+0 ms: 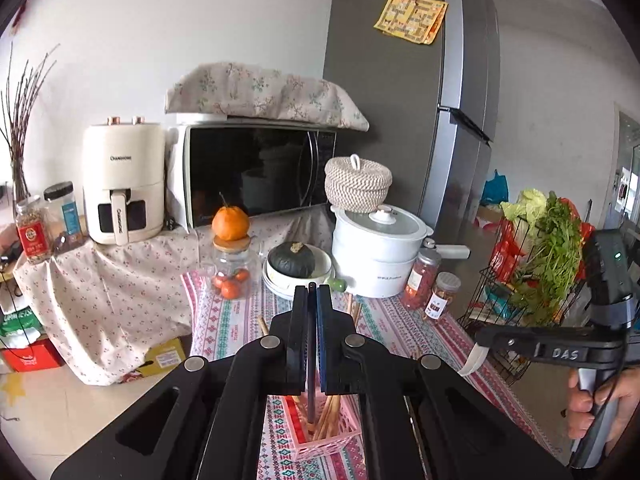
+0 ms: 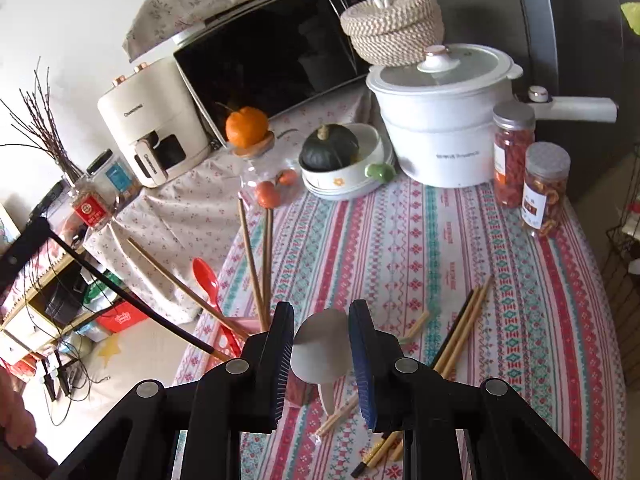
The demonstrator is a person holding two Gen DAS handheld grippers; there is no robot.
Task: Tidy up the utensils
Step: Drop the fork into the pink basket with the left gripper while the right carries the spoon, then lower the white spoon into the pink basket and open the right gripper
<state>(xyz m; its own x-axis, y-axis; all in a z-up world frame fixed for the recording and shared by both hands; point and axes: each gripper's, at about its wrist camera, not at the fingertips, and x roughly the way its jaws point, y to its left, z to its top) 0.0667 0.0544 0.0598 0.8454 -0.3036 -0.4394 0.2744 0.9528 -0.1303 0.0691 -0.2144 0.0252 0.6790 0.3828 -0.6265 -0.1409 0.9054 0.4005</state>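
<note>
The task is judged to be partly done. Several wooden chopsticks [image 1: 326, 416] are already stood in the pink basket [image 1: 320, 446] on the patterned tabletop [image 2: 400, 240], and a red spoon [image 2: 208, 280] is seen leaning there too.

The left hand-held gripper [image 1: 311, 300] is clamped on a dark chopstick [image 1: 311, 360], which is held above the basket with its lower end among the wooden ones — not yet let go, it seems.

The right hand-held gripper [image 2: 321, 324] is closed on a white spoon [image 2: 320, 348], its bowl pinched between the pads and held above the tabletop.

Still left loose on the cloth are a bundle of chopsticks [image 2: 464, 324] to the right and more near the front edge [image 2: 380, 450] — these remain to be gathered.
</note>
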